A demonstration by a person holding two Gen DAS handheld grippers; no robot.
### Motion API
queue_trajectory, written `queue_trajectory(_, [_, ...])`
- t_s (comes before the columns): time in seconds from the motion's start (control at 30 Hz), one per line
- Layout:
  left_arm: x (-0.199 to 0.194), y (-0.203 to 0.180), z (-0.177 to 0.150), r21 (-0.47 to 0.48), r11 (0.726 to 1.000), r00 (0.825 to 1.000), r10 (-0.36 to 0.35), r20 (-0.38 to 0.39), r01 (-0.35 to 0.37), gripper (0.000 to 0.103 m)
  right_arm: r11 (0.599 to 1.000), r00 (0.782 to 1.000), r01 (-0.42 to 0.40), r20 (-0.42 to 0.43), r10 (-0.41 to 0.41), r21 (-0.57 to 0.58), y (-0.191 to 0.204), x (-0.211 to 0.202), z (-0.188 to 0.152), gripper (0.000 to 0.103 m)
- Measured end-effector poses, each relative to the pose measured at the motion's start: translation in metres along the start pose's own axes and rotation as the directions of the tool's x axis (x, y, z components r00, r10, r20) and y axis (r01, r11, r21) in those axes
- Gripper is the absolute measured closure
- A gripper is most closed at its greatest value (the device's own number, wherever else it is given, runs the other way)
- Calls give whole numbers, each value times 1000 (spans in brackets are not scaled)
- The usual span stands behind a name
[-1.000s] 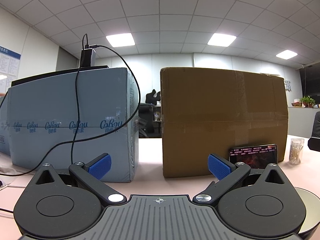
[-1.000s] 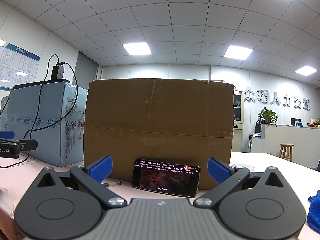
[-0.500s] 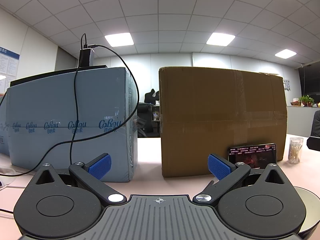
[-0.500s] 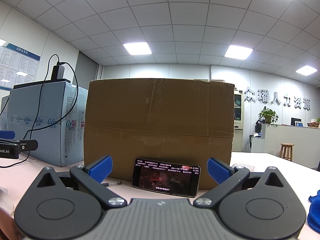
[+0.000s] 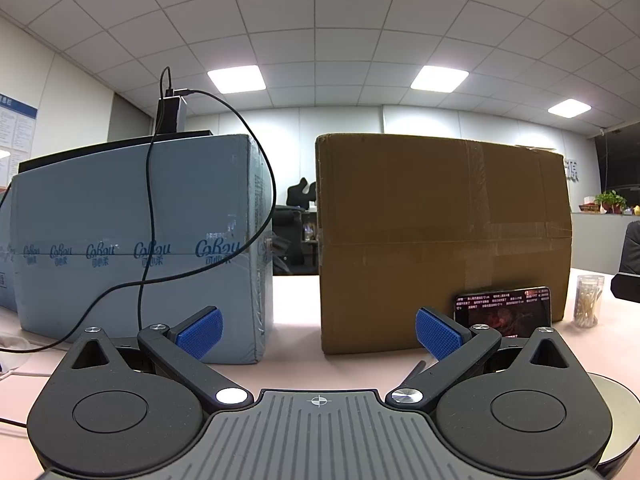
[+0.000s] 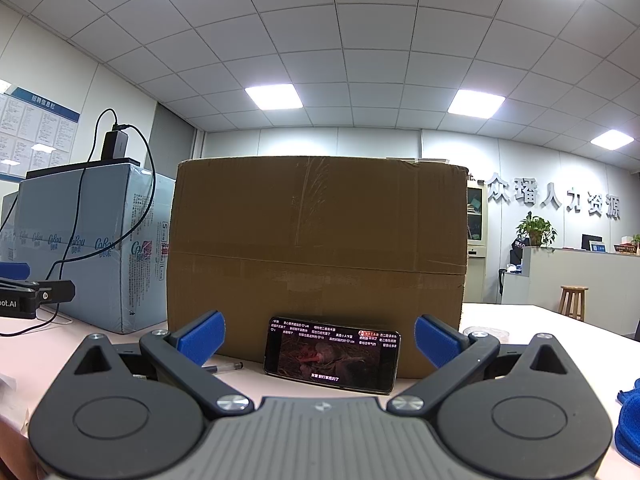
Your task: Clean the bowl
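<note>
Since a second ago we see almost nothing shift | left gripper [image 5: 318, 328] and right gripper [image 6: 319, 338] both released, holding nothing | bowl [image 5: 618, 408] beside left gripper, untouched | cleaning not begun.

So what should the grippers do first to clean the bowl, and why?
Probably reach the right gripper toward the blue cloth at its right edge. Both grippers are open and empty, and the bowl beside the left gripper can't be wiped without it.
</note>
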State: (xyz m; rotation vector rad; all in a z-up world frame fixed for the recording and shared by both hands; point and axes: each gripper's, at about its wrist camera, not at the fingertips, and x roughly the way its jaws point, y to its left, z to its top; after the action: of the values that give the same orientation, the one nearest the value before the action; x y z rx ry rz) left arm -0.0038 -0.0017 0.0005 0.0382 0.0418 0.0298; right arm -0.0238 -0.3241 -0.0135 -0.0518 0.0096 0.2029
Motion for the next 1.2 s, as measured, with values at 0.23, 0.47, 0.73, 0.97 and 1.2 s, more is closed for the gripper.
queue_trajectory(0.23, [0, 0, 0, -2, 1000, 1000, -2, -2, 2, 0, 1000, 1000, -2, 1, 2, -2, 0, 0, 0, 0])
queue_trajectory(0.47, [1, 2, 0, -11, 1000, 1000, -7, -7, 7, 0, 1000, 1000, -3, 0, 3, 3, -1, 1, 1, 0])
queue_trajectory(0.73, [3, 4, -1, -15, 1000, 1000, -8, -13, 8, 0, 1000, 1000, -4, -2, 4, 10, -2, 1, 1, 0])
queue_trajectory(0.97, [3, 3, 0, -15, 1000, 1000, -9, -13, 9, 0, 1000, 1000, -4, -2, 4, 11, -1, 1, 1, 0])
queue_trajectory(1.2, [3, 4, 0, -22, 1000, 1000, -11, -15, 11, 0, 1000, 1000, -6, -2, 6, 8, -1, 1, 1, 0])
